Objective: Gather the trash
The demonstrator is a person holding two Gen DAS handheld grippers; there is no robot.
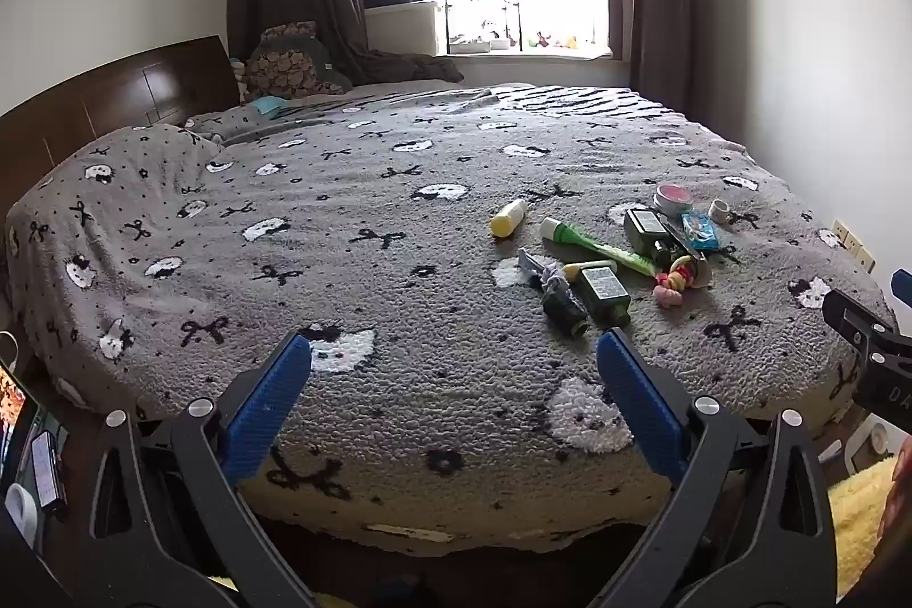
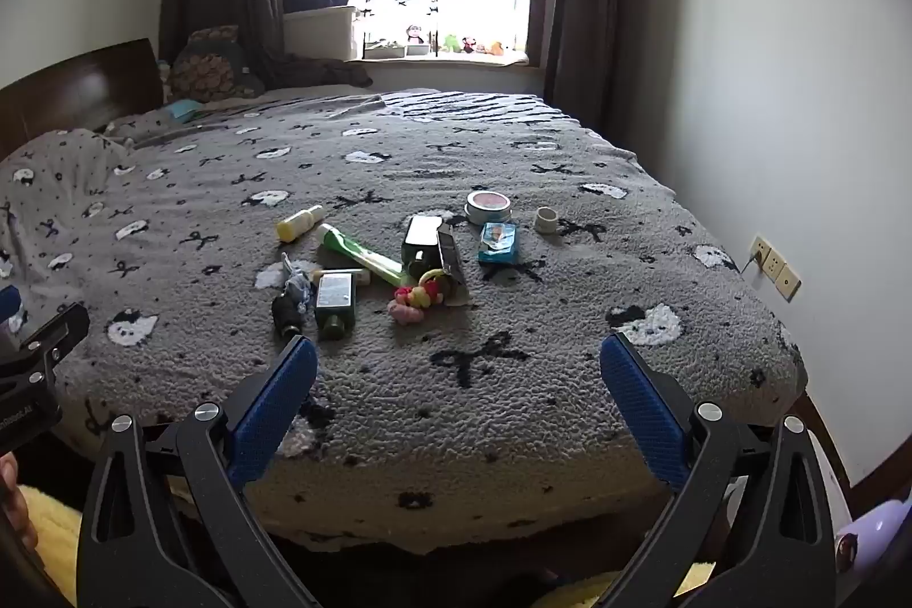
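Blue-padded fingers of the left gripper and the right gripper stand spread wide and hold nothing, both poised over the near edge of a bed covered in a grey fleece blanket printed with bows and cat faces. Beyond the fingertips, the litter to be collected lies in a loose cluster toward the bed's near right part, none of it yet touched. Closest to the near edge are a dark green bottle and a small black bottle lying side by side, with a crumpled grey scrap just behind them. A green tube lies diagonally past them, a yellow-capped white bottle farther toward the headboard side, and a pink-and-yellow toy near the middle of the pile. Behind sit a dark carton, a blue packet, a round pink-lidded tin and a small white cap nearest the right edge. No bin or bag can be seen in either view. The job appears to be at its opening step, the approach; the next move likely calls for one gripper to reach forward and close on the nearest bottle, gripping across its narrow width since the soft blanket gives little support.
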